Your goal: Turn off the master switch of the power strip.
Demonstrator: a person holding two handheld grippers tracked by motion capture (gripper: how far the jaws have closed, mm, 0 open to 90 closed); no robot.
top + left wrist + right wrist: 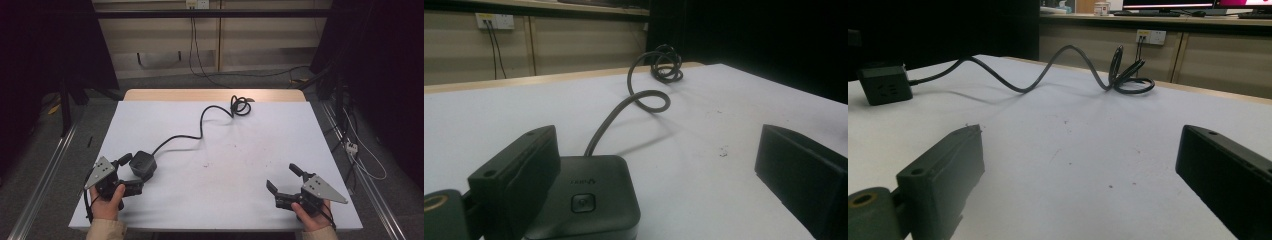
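Both grippers open: left gripper (pixel 131 171), right gripper (pixel 282 179). Power cube (pixel 586 197) looks rigid, smooth; grab flat sides. Cord (pixel 200 127) is floppy, drags.

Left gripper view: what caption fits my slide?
Open left gripper around a black power cube, cord curling away.

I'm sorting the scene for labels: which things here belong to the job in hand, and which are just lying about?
In the job:
black power cube, by the open left gripper
its black cable, coiled at the far end
open right gripper, apart from both

Lying about:
wall socket with its leads
white power strip on the floor
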